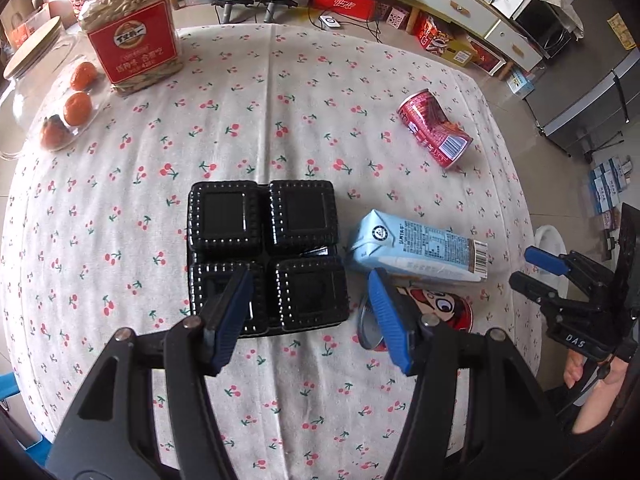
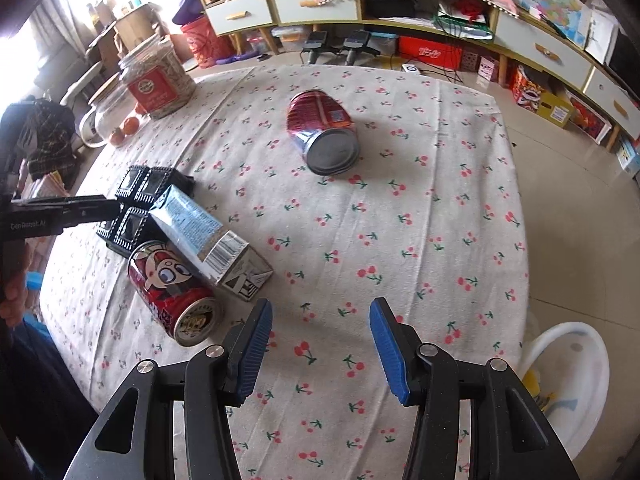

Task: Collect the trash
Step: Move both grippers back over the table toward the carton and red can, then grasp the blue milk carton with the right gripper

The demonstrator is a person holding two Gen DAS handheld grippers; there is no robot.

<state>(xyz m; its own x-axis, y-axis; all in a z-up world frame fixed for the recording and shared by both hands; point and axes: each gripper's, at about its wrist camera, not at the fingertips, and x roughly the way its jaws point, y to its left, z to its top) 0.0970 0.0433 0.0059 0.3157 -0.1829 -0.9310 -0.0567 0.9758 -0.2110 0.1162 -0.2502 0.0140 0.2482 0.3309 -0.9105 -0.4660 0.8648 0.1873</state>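
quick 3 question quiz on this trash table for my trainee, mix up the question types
1. True or false: the dented red can stands upright on the tablecloth.
2. What lies right beside the blue milk carton? A) the cartoon can B) the seed jar C) the white bin
3. Fill in: neither the left gripper nor the right gripper holds anything; both sets of jaws are ____.

Key
1. False; it lies on its side.
2. A; the black four-cell tray is at the carton's other side.
3. open
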